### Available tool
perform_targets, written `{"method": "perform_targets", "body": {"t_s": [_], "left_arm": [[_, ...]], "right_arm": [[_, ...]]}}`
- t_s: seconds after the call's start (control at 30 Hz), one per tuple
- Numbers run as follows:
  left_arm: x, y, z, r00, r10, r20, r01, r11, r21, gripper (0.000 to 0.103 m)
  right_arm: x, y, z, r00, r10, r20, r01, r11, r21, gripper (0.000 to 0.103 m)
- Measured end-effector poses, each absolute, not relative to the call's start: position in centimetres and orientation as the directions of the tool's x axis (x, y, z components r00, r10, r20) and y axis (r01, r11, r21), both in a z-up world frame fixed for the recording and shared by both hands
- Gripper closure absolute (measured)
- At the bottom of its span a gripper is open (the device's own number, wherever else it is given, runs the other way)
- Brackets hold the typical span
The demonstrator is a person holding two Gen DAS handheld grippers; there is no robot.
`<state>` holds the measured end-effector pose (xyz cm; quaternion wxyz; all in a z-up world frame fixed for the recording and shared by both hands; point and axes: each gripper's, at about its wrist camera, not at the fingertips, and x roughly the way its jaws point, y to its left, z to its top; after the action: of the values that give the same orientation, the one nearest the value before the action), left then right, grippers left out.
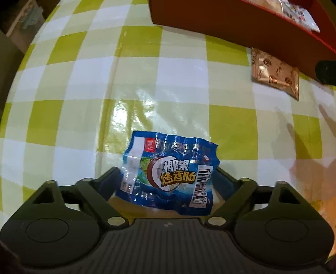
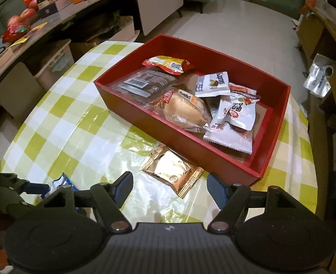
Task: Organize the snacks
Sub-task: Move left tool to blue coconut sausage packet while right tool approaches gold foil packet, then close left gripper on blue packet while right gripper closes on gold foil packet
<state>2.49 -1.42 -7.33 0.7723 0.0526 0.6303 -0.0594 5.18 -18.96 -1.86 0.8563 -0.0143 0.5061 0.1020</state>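
Between my left claw [image 1: 168, 180] fingers sits one blue snack packet [image 1: 168, 171], pads apparently pinching it; crinkly film could slip free. My right claw [image 2: 169, 188] hangs spread, empty, over one copper packet [image 2: 173, 171] on the checked surface [image 2: 76, 123]. Beyond, one red box [image 2: 213, 150] holds roughly seven snacks

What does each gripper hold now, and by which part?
The right gripper holds nothing. The blue snack packet sits between the fingers of the left gripper, its side edges at the pads; whether they press it cannot be told.
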Motion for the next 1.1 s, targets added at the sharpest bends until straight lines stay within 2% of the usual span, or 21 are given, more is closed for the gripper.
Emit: {"method": "perform_targets", "body": {"t_s": [0.2, 0.37, 0.6, 0.67, 0.73, 0.83, 1.0, 1.1], "left_arm": [[2.8, -0.1, -5.4, 0.217, -0.081, -0.973, 0.118, 0.991, -0.057, 0.020], [2.9, -0.4, -5.9, 0.210, -0.094, -0.973, 0.124, 0.990, -0.069, 0.021], [3.7, -1.3, -7.2, 0.201, -0.091, -0.975, 0.140, 0.988, -0.064, 0.010], [3.7, -1.5, -7.3, 0.189, -0.111, -0.976, 0.147, 0.986, -0.084, 0.009], [3.7, -1.5, -7.5, 0.170, -0.124, -0.978, 0.147, 0.984, -0.100, 0.007], [3.8, -1.5, -7.9, 0.158, -0.126, -0.979, 0.154, 0.983, -0.101, 0.006], [4.6, -1.1, -8.3, 0.140, -0.133, -0.981, 0.149, 0.982, -0.112, 0.006], [5.1, -0.5, -8.2, 0.135, -0.133, -0.982, 0.129, 0.985, -0.116, 0.005]], "right_arm": [[6.2, -19.4, -4.1, 0.412, 0.141, -0.900, -0.134, 0.987, 0.093, 0.022], [7.9, -20.3, -5.6, 0.391, 0.150, -0.908, -0.028, 0.988, 0.151, 0.022], [10.4, -20.1, -7.7, 0.371, 0.179, -0.911, 0.065, 0.974, 0.218, 0.022], [11.1, -19.5, -8.5, 0.369, 0.158, -0.916, 0.057, 0.980, 0.192, 0.022], [11.4, -18.7, -8.9, 0.362, 0.168, -0.917, 0.022, 0.982, 0.189, 0.005], [11.2, -17.1, -9.0, 0.343, 0.157, -0.926, -0.062, 0.988, 0.145, 0.005], [8.5, -16.5, -8.4, 0.243, 0.260, -0.935, -0.114, 0.964, 0.238, 0.006], [6.7, -16.8, -7.2, 0.251, 0.296, -0.922, -0.146, 0.953, 0.267, 0.007]]}}
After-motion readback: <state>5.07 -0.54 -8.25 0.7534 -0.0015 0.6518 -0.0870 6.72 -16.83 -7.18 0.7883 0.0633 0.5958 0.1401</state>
